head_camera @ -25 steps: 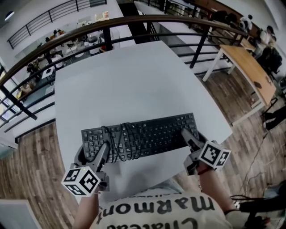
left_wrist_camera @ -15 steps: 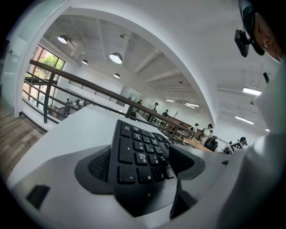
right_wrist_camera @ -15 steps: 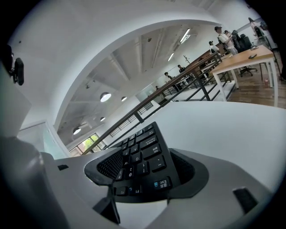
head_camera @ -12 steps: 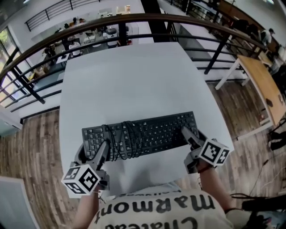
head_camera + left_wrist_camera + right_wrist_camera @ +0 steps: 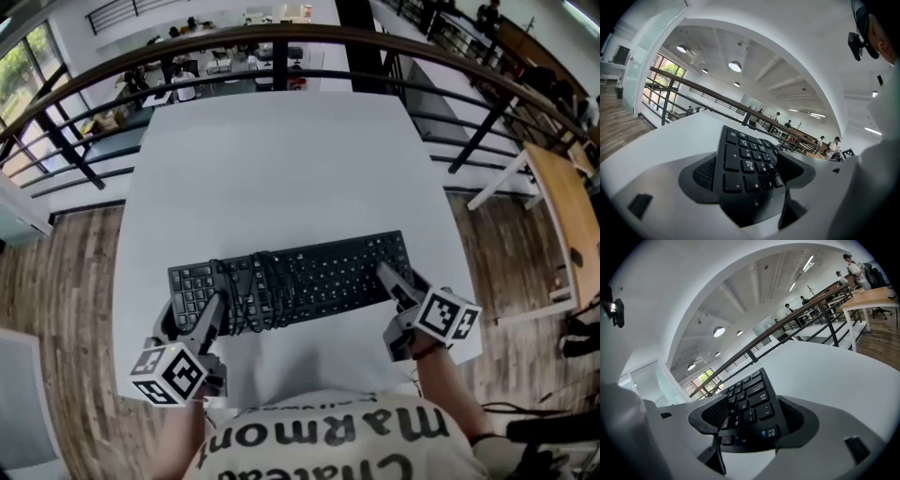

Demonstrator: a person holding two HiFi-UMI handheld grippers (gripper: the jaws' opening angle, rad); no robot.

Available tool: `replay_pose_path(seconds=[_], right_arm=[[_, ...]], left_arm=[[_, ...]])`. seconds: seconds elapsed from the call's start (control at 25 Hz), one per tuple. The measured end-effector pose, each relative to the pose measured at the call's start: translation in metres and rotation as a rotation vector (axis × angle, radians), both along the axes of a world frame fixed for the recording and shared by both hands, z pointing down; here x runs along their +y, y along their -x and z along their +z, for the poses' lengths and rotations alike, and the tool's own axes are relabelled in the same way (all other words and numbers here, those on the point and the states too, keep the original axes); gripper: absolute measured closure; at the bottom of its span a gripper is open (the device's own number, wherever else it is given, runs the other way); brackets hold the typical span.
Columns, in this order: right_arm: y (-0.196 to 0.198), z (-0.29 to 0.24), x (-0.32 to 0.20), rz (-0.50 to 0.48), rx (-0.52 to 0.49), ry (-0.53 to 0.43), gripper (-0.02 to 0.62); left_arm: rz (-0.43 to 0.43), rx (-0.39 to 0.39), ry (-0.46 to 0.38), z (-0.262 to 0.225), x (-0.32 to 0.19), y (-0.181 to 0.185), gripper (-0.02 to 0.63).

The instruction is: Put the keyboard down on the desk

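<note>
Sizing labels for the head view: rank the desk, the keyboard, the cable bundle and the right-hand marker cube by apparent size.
1. desk
2. keyboard
3. cable bundle and right-hand marker cube: about alike; the cube sits nearer the camera, so no ranking between them.

Overhead plus close keyboard (image 5: 323,277) end-views

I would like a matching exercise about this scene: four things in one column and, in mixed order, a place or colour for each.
Things:
1. cable
2. left tool
3. right tool
4. desk

Descriptions:
A. white, beneath the keyboard
B. grips the Esc end
C. looped over the keys
D. grips the number-pad end

Pairs: 1-C, 2-D, 3-B, 4-A
</note>
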State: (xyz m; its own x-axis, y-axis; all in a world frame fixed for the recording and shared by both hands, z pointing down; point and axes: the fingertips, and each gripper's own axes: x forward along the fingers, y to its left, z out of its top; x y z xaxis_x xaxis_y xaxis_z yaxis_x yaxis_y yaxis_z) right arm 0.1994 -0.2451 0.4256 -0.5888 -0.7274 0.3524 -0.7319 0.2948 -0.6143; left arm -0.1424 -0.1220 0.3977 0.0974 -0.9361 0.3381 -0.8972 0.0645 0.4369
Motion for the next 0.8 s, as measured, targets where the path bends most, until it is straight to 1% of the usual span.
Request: replay_pose_path(seconds=[0.24,0.4,0.6,0.8], right_arm=[[0.006,0.014,-0.017,-0.066,0.006,0.032,0.285],[0.009,0.038,-0.026,-0.11,0.002,0.059,0.285],[0.008,0.051,-0.033,-0.134,0.003,0.093,0.285],[0.004,0.064,-0.034,-0.127,-0.001,0.141,0.285]], left_arm=[[-0.053,0.014,0.023,0.014,0.003,-0.002,0.232],[-0.093,0.014,0.069,0.031,0.006,-0.006,0.232],[-0.119,0.012,0.123,0.036,0.006,-0.012,0.233],[-0.111,0.009,0.161,0.041,0.002,-0.014,0.233]])
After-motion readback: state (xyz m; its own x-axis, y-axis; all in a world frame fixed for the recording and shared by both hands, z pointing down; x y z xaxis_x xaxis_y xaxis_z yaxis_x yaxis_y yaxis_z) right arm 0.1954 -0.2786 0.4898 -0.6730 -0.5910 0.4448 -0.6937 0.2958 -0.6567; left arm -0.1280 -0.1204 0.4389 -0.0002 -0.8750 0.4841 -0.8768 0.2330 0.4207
